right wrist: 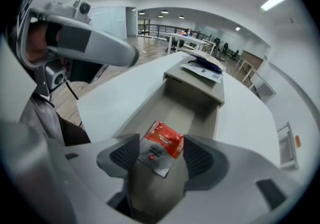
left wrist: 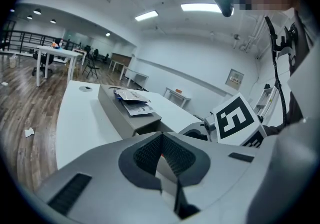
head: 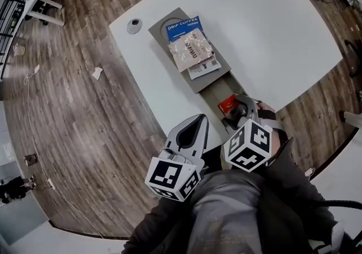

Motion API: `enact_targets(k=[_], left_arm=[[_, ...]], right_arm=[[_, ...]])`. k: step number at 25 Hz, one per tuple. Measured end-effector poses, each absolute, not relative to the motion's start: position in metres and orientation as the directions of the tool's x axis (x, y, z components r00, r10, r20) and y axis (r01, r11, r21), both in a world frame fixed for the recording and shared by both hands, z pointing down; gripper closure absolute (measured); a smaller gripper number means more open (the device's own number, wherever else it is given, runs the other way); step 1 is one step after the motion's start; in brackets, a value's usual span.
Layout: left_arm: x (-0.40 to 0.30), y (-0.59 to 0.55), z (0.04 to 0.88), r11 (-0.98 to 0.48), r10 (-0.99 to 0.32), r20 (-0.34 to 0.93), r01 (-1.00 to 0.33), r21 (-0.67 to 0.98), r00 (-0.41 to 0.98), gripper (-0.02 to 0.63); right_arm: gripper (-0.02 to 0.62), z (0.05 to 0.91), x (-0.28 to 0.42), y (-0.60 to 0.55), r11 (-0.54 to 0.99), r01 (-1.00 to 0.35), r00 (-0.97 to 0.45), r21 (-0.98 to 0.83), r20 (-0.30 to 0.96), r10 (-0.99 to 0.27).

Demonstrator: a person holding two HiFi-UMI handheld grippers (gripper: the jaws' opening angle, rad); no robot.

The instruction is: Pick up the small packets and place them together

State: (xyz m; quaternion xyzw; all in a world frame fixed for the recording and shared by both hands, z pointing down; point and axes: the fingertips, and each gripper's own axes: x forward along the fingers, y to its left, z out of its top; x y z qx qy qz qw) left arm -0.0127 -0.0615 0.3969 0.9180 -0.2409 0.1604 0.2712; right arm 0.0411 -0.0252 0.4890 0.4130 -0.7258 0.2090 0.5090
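step: we judge red packet [right wrist: 163, 142] pickup | right gripper [right wrist: 161, 156] fingers spread astride it, not pressing | left gripper [left wrist: 161, 156] fingers pressed together | next: pinch, carry to packet pile [head: 193, 49]

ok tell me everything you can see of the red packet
The red packet is a small, flat, glossy sachet, red at its far end and grey-white at the near end, with print too blurred to read. It sits skewed, one corner toward the camera, in the sunken near end of the grey tray, between the wide-apart jaws of the right gripper. Its left edge overlaps one pad; whether they touch I cannot tell.
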Motion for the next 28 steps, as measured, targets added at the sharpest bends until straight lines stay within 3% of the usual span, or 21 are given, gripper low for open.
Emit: enact_targets(k=[5,10,12,13,20,28], left_arm=[[-0.015,-0.073,0.400,-0.736,-0.344,0.411,-0.515,0.441,0.844,0.603],[-0.019,-0.084,0.406,-0.725,-0.344,0.408,-0.515,0.457,0.846,0.603],[-0.020,-0.087,0.407,-0.724,-0.347,0.404,-0.515,0.459,0.846,0.603],[-0.021,-0.089,0.406,-0.724,-0.348,0.402,-0.516,0.459,0.847,0.603],[-0.023,-0.089,0.405,-0.724,-0.352,0.394,-0.514,0.460,0.849,0.603],[-0.023,-0.078,0.404,-0.724,-0.353,0.400,-0.517,0.456,0.846,0.603]], right_arm=[[0.325,0.497,0.043,-0.030,0.607,-0.787,-0.103,0.113,0.945,-0.309],[0.366,0.500,0.044,-0.029,0.629,-0.773,-0.110,0.084,0.959,-0.263],[0.415,0.499,0.051,-0.032,0.630,-0.763,-0.062,0.142,0.955,-0.291],[0.586,0.499,0.055,-0.034,0.632,-0.752,-0.026,0.185,0.950,-0.310],[0.592,0.502,0.055,-0.031,0.668,-0.710,0.011,0.222,0.953,-0.304],[0.592,0.503,0.029,-0.005,0.702,-0.700,-0.092,0.128,0.959,-0.266]])
